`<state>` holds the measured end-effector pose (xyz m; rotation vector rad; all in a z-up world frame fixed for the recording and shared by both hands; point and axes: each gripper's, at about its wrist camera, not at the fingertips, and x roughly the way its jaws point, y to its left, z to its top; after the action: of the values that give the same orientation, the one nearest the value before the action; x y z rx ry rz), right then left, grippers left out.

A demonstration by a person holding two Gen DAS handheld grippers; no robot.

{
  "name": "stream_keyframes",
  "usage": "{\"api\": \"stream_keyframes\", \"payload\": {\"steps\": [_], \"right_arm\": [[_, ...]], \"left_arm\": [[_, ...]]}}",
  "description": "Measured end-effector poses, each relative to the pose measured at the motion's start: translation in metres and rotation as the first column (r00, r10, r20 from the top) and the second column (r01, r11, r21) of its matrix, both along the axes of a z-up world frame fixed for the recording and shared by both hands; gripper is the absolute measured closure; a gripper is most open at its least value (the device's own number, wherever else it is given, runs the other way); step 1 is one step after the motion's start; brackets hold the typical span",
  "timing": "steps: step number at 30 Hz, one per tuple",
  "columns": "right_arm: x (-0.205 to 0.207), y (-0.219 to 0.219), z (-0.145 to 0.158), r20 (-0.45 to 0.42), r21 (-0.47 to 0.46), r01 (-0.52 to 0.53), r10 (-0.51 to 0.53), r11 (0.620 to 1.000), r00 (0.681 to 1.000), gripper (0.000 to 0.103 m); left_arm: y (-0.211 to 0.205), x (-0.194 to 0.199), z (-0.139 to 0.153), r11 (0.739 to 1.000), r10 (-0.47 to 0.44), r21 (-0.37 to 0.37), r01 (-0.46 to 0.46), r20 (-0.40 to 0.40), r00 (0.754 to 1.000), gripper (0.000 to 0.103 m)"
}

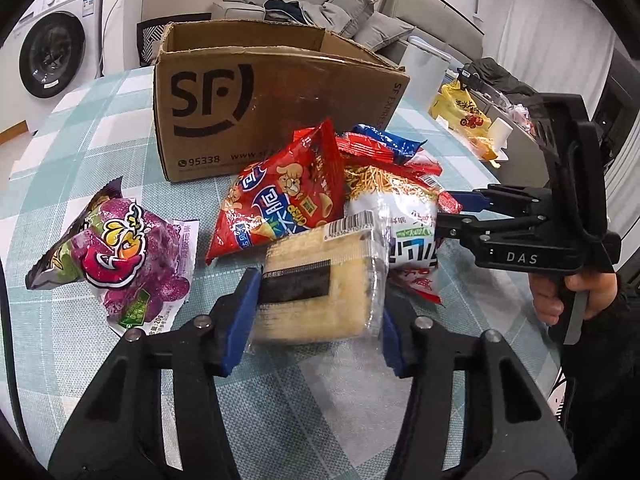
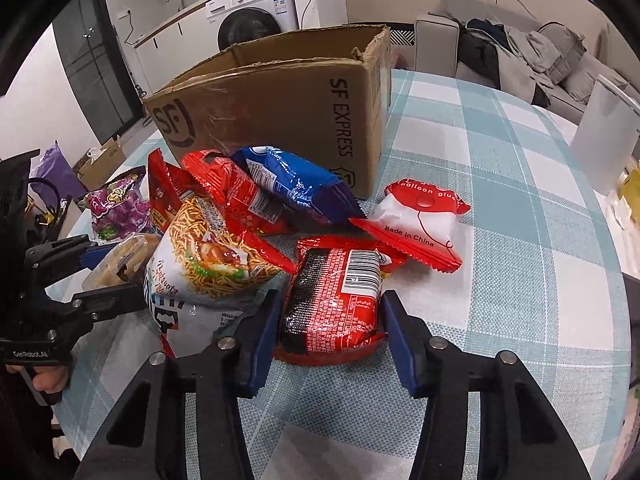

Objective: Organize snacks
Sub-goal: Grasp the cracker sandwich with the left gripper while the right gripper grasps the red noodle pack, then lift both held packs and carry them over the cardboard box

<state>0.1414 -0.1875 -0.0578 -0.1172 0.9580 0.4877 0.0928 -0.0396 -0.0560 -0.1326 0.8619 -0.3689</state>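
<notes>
A clear-wrapped yellow cake pack (image 1: pixel 320 292) lies at the near edge of the snack pile, and my left gripper (image 1: pixel 316 328) is shut on it, one blue pad on each side. My right gripper (image 2: pixel 332 340) is shut on a red packet with a barcode (image 2: pixel 336 296) that rests on the checked tablecloth (image 2: pixel 500 240). Each gripper shows from the side in the other's view: the right gripper (image 1: pixel 444 214) and the left gripper (image 2: pixel 116 270). Behind the pile an open SF cardboard box (image 1: pixel 240 92) stands upright.
Loose snacks: a purple bag (image 1: pixel 128 256) at the left, a red chip bag (image 1: pixel 280 196), a noodle-snack bag (image 2: pixel 208 256), a blue packet (image 2: pixel 296 184) and a red-and-white balloon glue pack (image 2: pixel 420 220). A white bin (image 1: pixel 424 68) and a yellow bag (image 1: pixel 460 108) lie beyond the table's right edge.
</notes>
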Motion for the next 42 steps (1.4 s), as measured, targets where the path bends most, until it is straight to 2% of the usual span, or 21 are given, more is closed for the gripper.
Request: {"api": "stream_keyframes", "payload": {"steps": [4,9,11,13,15,19,23,26,27,28,32,34,35,36,42], "right_arm": [[-0.001,0.000,0.002,0.002,0.007,-0.016,0.016,1.000,1.000,0.055],[-0.003,-0.001,0.005,0.003,0.009,-0.027,0.027,1.000,1.000,0.056],[-0.003,-0.002,0.006,0.005,0.011,-0.026,0.026,1.000,1.000,0.056],[-0.003,-0.003,0.007,0.005,0.008,-0.025,0.025,1.000,1.000,0.056],[-0.002,-0.004,0.007,0.003,0.008,-0.023,0.023,1.000,1.000,0.056],[-0.001,-0.005,0.006,0.000,0.008,-0.020,0.020,1.000,1.000,0.056],[-0.002,-0.005,0.007,0.002,0.009,-0.028,0.028,1.000,1.000,0.056],[-0.003,-0.005,0.008,0.006,0.010,-0.029,0.029,1.000,1.000,0.056],[-0.003,-0.005,0.008,0.006,0.011,-0.029,0.029,1.000,1.000,0.056],[-0.004,-0.005,0.008,0.006,0.012,-0.031,0.031,0.999,0.999,0.056],[-0.006,-0.005,0.010,0.012,0.016,-0.035,0.035,0.999,0.999,0.056],[-0.006,-0.006,0.012,0.017,0.019,-0.033,0.033,0.999,0.999,0.056],[-0.007,-0.006,0.013,0.021,0.023,-0.032,0.032,0.999,0.999,0.056],[-0.008,-0.007,0.015,0.025,0.029,-0.032,0.031,0.999,0.999,0.056],[-0.012,-0.008,0.025,0.058,0.041,-0.043,0.040,0.998,0.998,0.059]], "left_arm": [[0.003,-0.001,0.003,1.000,0.002,-0.006,-0.002,0.009,1.000,0.057],[0.005,0.000,0.003,1.000,0.004,0.001,-0.004,-0.001,1.000,0.056],[0.005,0.000,0.003,1.000,0.002,-0.004,-0.002,-0.008,1.000,0.054],[0.007,0.001,0.002,1.000,0.002,-0.019,-0.002,-0.018,1.000,0.041],[0.008,0.002,0.002,1.000,0.004,-0.028,-0.005,-0.030,1.000,0.036],[0.008,0.003,0.000,1.000,0.004,-0.026,-0.005,-0.042,0.999,0.033],[0.011,0.006,-0.003,0.998,-0.002,-0.060,-0.002,-0.067,0.998,0.031],[0.012,0.006,-0.004,0.998,0.004,-0.062,-0.007,-0.056,0.998,0.031],[0.012,0.006,-0.004,0.998,0.005,-0.064,-0.008,-0.048,0.999,0.037],[0.012,0.006,-0.005,0.998,0.002,-0.063,-0.005,-0.047,0.999,0.047],[0.012,0.004,-0.004,0.998,0.004,-0.056,-0.005,-0.031,1.000,0.063],[0.013,0.001,0.000,0.998,0.006,-0.056,-0.007,-0.005,1.000,0.074],[0.013,0.000,0.002,0.999,0.005,-0.053,-0.005,0.006,1.000,0.087],[0.014,0.000,0.004,0.998,0.003,-0.055,-0.003,0.010,1.000,0.091],[0.015,-0.004,0.008,0.998,0.006,-0.062,-0.004,0.033,0.999,0.091]]}}
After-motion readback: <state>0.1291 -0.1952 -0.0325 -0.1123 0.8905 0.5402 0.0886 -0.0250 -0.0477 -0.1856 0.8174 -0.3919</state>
